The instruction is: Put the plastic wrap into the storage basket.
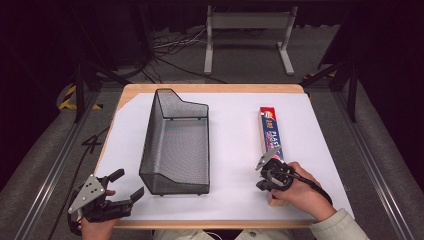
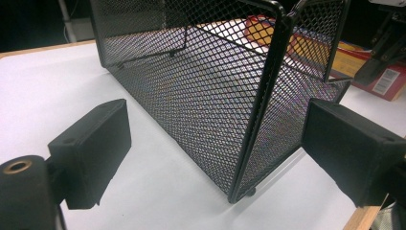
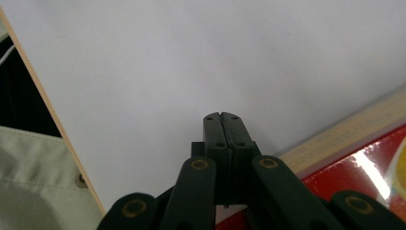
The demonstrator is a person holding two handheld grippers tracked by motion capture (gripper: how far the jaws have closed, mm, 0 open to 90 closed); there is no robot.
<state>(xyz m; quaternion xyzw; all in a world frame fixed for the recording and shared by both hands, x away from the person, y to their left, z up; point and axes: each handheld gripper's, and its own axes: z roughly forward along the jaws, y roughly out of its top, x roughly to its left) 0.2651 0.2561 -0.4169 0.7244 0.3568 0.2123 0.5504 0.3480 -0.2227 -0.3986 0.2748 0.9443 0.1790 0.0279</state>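
Observation:
A black wire-mesh basket (image 1: 148, 135) stands left of centre on the white-covered table (image 1: 235, 150). A long red and blue plastic-wrap box (image 1: 269, 132) lies lengthwise at the right. My right gripper (image 1: 261, 186) is at the box's near end, beside its left edge. In the right gripper view its jaws (image 3: 222, 117) are shut, pad against pad, with nothing between them, just above the white sheet and next to the box (image 3: 354, 158). My left gripper (image 1: 131, 182) rests at the near left corner, open wide. It faces the basket's near corner (image 2: 201, 96) without touching it.
The table's wooden front edge (image 3: 62, 139) runs close to the right gripper, with a light sleeve (image 3: 28, 177) beyond it. A grey metal stand (image 1: 248, 30) and loose cables sit on the floor behind the table. White sheet lies bare between basket and box.

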